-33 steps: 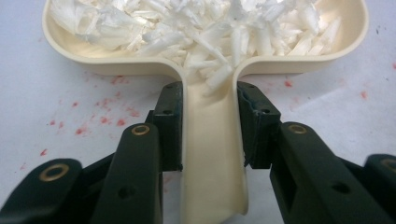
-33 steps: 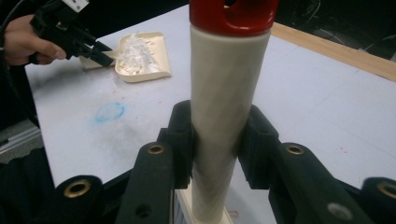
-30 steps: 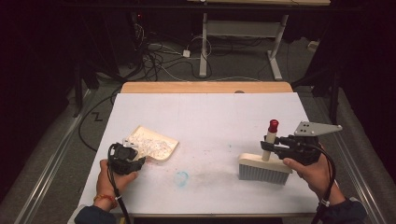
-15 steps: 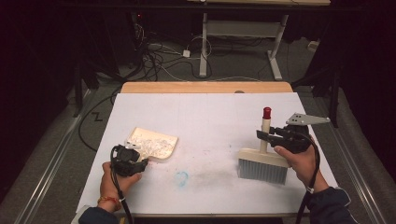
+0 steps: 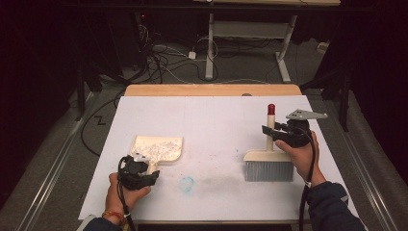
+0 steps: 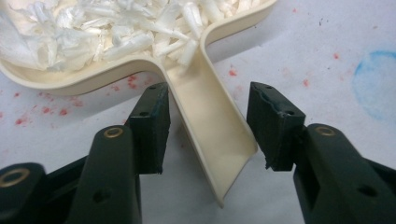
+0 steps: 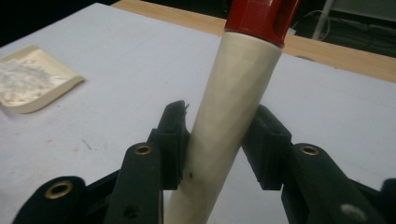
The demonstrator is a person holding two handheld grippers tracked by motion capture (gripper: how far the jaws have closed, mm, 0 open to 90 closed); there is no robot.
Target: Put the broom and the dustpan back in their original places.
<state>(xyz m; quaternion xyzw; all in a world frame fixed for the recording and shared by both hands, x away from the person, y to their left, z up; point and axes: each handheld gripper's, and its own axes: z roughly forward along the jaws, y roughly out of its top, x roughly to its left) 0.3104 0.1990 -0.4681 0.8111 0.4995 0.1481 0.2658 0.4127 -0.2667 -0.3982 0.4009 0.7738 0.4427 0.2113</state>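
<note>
Checked all three views: I read no text, labels, brands or numbers anywhere. Dustpan (image 5: 159, 147), brush (image 5: 268, 163), table sheet (image 5: 216, 125) all unmarked.

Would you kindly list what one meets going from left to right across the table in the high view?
Left gripper → dustpan holding white shreds → blue smudge → brush → right gripper at the brush handle.

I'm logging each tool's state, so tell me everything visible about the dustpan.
The dustpan is cream, plastic-looking, with a shallow tray and a short channel-shaped handle. It lies flat on the white table, left of centre, holding white shreds. The left gripper straddles the handle, pads clear of it.
</note>
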